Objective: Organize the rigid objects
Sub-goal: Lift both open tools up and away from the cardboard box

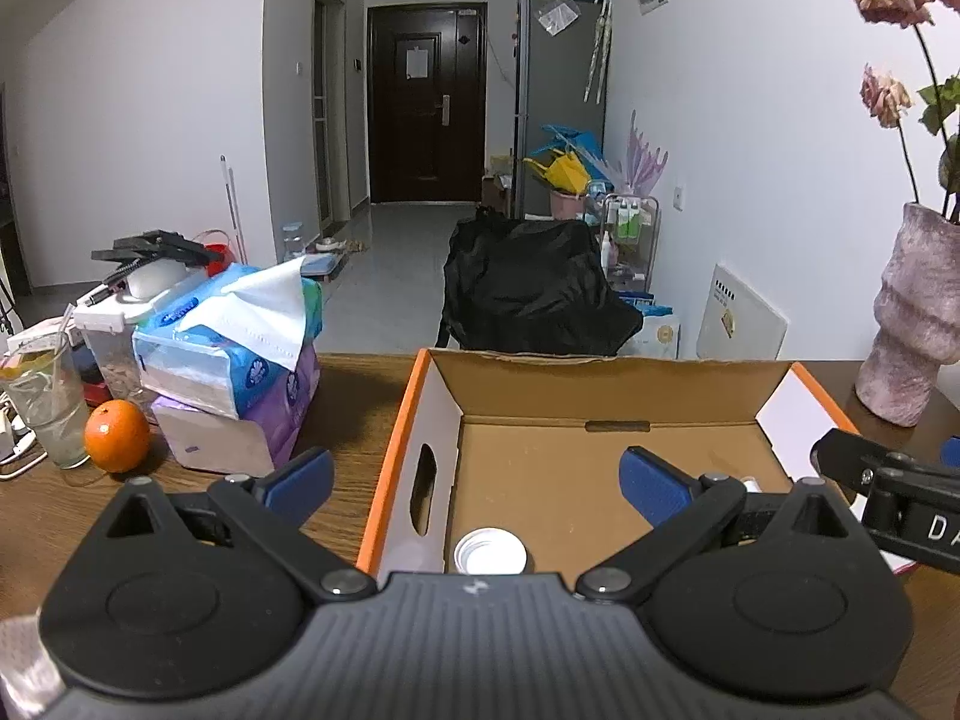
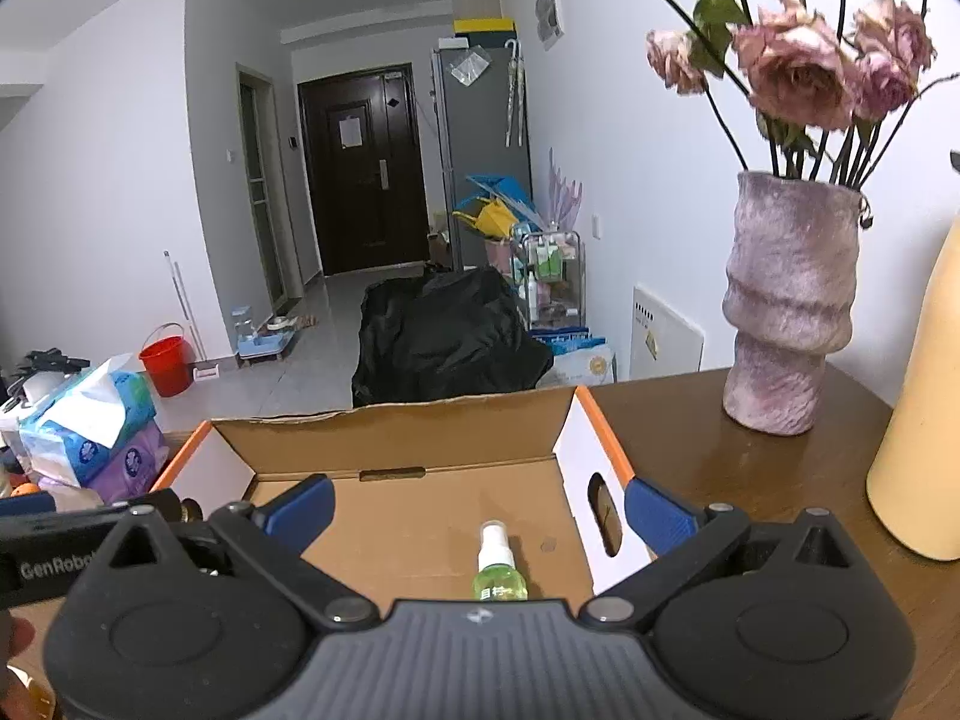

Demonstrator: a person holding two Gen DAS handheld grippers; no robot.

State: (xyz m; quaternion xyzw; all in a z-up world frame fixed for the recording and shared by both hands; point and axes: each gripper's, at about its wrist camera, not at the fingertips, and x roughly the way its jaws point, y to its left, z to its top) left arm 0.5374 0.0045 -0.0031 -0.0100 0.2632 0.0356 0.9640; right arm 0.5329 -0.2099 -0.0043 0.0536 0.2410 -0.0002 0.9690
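An open cardboard box with orange edges (image 1: 420, 420) (image 2: 576, 450) stands on the wooden table. In the left wrist view a white ribbed cap (image 1: 489, 552) lies on the box floor near its left wall. In the right wrist view a small green spray bottle with a white nozzle (image 2: 498, 564) lies on the box floor. My left gripper (image 1: 477, 480) is open and empty above the box's left side. My right gripper (image 2: 480, 510) is open and empty above the box's right side; it also shows at the right edge of the left wrist view (image 1: 888, 492).
Left of the box are stacked tissue packs (image 1: 240, 354), an orange (image 1: 117, 435) and a glass with a straw (image 1: 48, 402). A pink vase of dried roses (image 2: 786, 306) and a cream bottle (image 2: 924, 420) stand to the right. A black-covered chair (image 1: 534, 294) is behind the table.
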